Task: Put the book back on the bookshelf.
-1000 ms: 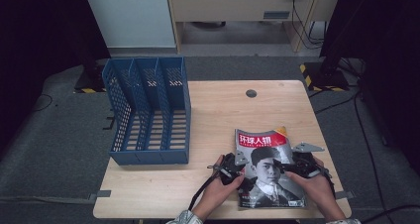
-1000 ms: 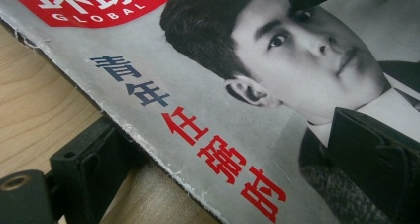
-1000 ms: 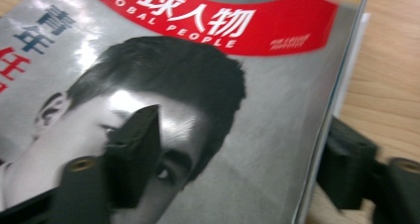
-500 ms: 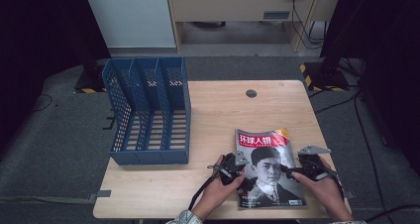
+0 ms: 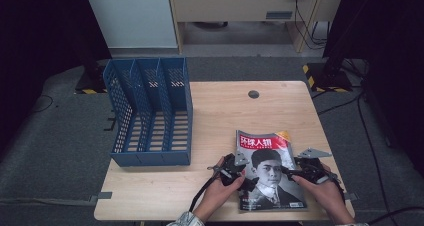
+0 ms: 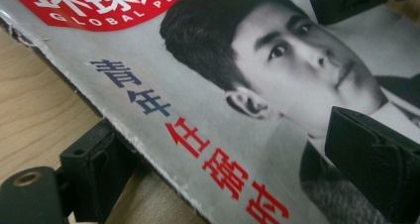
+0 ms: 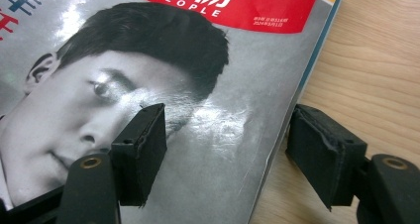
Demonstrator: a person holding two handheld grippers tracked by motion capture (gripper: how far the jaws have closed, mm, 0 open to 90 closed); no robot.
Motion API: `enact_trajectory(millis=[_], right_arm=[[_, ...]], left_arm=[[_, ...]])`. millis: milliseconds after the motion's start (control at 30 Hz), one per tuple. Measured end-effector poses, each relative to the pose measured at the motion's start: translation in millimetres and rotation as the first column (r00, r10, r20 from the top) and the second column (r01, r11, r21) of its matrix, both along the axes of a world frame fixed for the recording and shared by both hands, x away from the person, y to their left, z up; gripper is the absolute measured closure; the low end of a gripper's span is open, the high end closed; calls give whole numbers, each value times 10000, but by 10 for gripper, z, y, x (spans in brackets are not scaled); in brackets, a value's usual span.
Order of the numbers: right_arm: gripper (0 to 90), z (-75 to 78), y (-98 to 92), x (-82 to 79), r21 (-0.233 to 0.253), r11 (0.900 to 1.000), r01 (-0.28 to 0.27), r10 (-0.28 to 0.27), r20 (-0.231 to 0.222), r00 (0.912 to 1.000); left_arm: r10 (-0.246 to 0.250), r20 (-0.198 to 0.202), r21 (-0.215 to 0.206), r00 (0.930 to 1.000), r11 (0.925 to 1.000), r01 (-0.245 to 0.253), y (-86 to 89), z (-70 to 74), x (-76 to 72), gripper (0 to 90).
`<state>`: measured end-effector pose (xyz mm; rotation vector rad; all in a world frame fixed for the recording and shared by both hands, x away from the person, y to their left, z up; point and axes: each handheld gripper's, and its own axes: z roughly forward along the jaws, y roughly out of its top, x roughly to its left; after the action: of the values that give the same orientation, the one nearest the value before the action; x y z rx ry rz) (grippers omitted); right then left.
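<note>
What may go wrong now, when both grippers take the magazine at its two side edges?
1. Both grippers are open and straddle an edge: the left gripper has one jaw under the magazine, the right gripper has one jaw on the cover and one beyond the edge. A thin bite may slip.
2. The left edge looks worn, so the cover may tear.
3. The glossy magazine may sag between the grips on its way to the blue file rack.

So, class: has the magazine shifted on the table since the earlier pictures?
No. The magazine keeps its place against the table's near edge and the blue file rack.
</note>
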<state>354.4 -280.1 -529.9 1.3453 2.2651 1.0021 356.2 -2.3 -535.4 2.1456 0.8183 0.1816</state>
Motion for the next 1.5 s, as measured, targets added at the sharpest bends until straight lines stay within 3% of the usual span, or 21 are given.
enact_trajectory(millis=[100, 233, 300, 567, 700, 800, 967, 1033, 1167, 1267, 1500], right_arm=[[321, 8, 81, -9, -91, 9999, -142, 142, -48, 9999], [363, 5, 106, 1, -90, 9994, -348, 349, 73, 9994], [422, 13, 123, 15, 57, 9999, -125, 125, -23, 9999], [454, 11, 126, 22, 164, 9998, -76, 76, 6, 10000], [473, 17, 124, 25, 132, 9999, -38, 39, -50, 10000], [540, 17, 126, 33, 269, 9996, 62, -61, -37, 10000], [574, 16, 158, 50, 338, 9994, -59, 58, 14, 10000], [574, 13, 170, 53, 393, 9992, -81, 81, -2, 10000], [573, 4, 170, 51, 414, 9991, -91, 89, 46, 9999], [573, -7, 170, 58, 466, 9988, -162, 156, 132, 9998], [573, -28, 173, 74, 554, 9979, -344, 326, 317, 9990]], left_arm=[[320, -5, -285, 9995, 9991, -320, 83, 4, 33, 161], [402, -93, -393, 9991, 9984, -405, 111, 9, 55, 208], [474, -236, -457, 9986, 9978, -484, 121, 17, 81, 214], [461, -445, -789, 9979, 9956, -496, 142, 21, 141, 223], [647, -236, -428, 9976, 9969, -657, 132, 52, 228, 352], [949, -68, -638, 9955, 9934, -951, 179, 99, 287, 473], [992, -179, -695, 9949, 9925, -1002, 257, 122, 389, 562], [926, -32, -620, 9957, 9938, -926, 252, 148, 407, 590], [540, -14, -474, 9985, 9974, -540, 230, 193, 434, 579], [127, -38, -394, 9999, 9991, -128, 210, 226, 480, 520], [-36, -314, -550, 9995, 9985, 18, 169, 220, 615, 498]])
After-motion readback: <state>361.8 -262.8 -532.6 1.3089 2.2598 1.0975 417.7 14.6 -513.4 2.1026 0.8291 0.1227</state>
